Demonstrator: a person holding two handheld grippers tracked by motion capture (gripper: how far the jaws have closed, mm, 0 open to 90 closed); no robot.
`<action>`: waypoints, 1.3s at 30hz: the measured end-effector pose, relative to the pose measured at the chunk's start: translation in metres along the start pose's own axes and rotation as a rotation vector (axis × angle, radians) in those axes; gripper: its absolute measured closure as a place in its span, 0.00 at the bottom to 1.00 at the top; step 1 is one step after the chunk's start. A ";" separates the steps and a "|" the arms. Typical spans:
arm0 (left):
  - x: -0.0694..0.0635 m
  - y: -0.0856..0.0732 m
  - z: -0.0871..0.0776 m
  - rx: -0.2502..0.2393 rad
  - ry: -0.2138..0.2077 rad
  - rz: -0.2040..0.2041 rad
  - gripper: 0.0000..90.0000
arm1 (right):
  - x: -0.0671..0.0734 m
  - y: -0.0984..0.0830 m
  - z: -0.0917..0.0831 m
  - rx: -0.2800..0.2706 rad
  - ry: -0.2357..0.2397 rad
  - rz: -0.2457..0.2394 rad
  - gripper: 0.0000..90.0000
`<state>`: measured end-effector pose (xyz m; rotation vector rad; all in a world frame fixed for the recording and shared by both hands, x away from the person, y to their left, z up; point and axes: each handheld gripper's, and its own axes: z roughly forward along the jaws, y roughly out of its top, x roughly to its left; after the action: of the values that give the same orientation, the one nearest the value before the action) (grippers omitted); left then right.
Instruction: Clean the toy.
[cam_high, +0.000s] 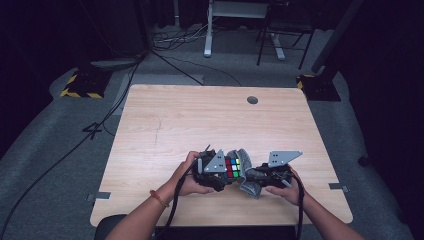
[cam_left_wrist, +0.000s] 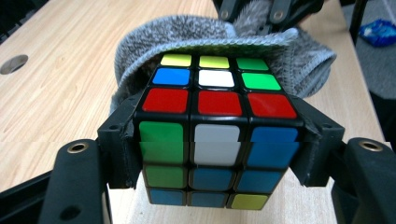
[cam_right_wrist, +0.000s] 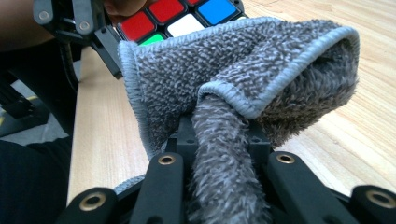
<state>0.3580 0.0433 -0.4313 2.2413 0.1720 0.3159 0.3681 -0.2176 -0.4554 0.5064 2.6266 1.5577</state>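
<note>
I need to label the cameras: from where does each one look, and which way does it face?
High view: above the person's side, looking down on the table; forearms and both tools show.
Left gripper view: rides the left tool, faces the cube it clamps.
Right gripper view: rides the right tool, faces the grey cloth.
All share cube and cloth.

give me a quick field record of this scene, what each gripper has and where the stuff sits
surface: light wooden table
left gripper: jaws clamped on the sides of a colourful twisty puzzle cube
right gripper: pinching a fuzzy grey towel cloth
cloth vs cube: cloth draped over the cube's far edge, touching it
cube top face, left gripper view: yellow and green row, blue-white-green row, red row
position: near table edge, between both hands
</note>
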 end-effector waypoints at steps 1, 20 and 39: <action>0.000 0.000 0.001 0.003 0.000 0.004 0.35 | 0.000 0.000 0.000 -0.005 0.002 0.002 0.84; -0.006 0.008 0.003 0.029 -0.023 0.030 0.37 | 0.001 0.002 0.002 0.040 -0.122 -0.029 0.83; -0.008 0.004 0.011 0.071 -0.054 0.033 0.37 | 0.013 0.009 -0.009 -0.019 -0.083 -0.081 0.83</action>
<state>0.3535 0.0310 -0.4362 2.3226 0.1189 0.2701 0.3564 -0.2179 -0.4416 0.4468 2.5352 1.5039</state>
